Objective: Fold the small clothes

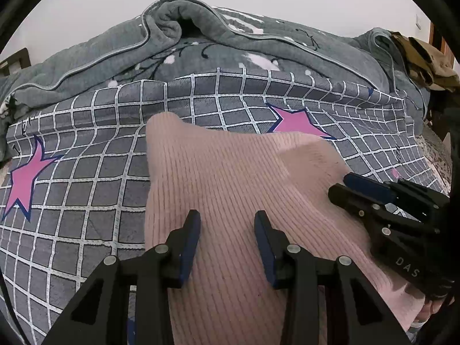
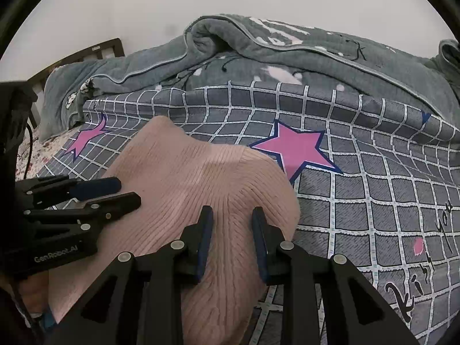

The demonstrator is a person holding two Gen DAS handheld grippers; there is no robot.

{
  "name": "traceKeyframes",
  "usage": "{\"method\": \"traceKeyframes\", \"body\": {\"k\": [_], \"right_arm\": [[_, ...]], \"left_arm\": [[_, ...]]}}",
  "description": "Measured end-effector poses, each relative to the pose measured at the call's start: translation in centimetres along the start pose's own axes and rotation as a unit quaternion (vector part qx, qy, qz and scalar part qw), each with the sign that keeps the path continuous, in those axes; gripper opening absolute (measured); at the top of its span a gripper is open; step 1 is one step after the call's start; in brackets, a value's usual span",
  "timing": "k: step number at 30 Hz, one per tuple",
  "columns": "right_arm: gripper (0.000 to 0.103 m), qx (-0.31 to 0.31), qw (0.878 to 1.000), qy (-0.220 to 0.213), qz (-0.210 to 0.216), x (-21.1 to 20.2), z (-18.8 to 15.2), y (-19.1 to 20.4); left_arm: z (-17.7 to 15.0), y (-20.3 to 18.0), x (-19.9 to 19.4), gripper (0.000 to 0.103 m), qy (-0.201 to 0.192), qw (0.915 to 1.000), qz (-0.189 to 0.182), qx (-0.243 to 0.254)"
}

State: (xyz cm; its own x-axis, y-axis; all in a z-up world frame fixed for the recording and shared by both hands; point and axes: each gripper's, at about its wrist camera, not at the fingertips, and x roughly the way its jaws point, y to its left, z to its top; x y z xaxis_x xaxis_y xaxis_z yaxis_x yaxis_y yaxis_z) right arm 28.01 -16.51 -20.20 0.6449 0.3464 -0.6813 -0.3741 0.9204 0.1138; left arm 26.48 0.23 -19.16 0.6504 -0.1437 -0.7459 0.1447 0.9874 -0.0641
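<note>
A pink ribbed knit garment [image 1: 215, 166] [image 2: 178, 172] lies on a grey checked bedspread [image 1: 86, 172] [image 2: 359, 201] with its near part lifted and bunched. In the left wrist view my left gripper [image 1: 227, 215] is shut on a fold of the knit, with fabric filling the gap between its blue pads. My right gripper [image 2: 233, 211] pinches the garment's right side, where the ribs pull toward its jaws. Each gripper also shows in the other's view: the right gripper [image 1: 339, 183] at the right, the left gripper [image 2: 129, 191] at the left. The garment's near end is hidden under the grippers.
A rumpled grey quilt [image 1: 230, 34] [image 2: 316, 54] is heaped along the far side of the bed. Pink stars [image 2: 296, 146] mark the bedspread. Brown clothing [image 1: 425, 60] sits at the far right, and a dark wooden headboard [image 2: 86, 51] at the far left.
</note>
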Motion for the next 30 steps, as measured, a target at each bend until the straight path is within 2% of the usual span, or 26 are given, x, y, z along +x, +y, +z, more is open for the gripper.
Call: {"method": "traceKeyframes", "body": {"k": [16,30], "right_arm": [[0.03,0.019,1.0,-0.006,0.011,-0.17,-0.36,-0.52],[0.033,0.025,0.999,-0.006,0.02,-0.1,-0.36,-0.85]], "left_arm": [[-0.52,-0.39,-0.29,0.038,-0.024,0.9996,0.012,0.0],[-0.47,-0.32,-0.32,0.039,-0.025,0.9996,0.012,-0.002]]}}
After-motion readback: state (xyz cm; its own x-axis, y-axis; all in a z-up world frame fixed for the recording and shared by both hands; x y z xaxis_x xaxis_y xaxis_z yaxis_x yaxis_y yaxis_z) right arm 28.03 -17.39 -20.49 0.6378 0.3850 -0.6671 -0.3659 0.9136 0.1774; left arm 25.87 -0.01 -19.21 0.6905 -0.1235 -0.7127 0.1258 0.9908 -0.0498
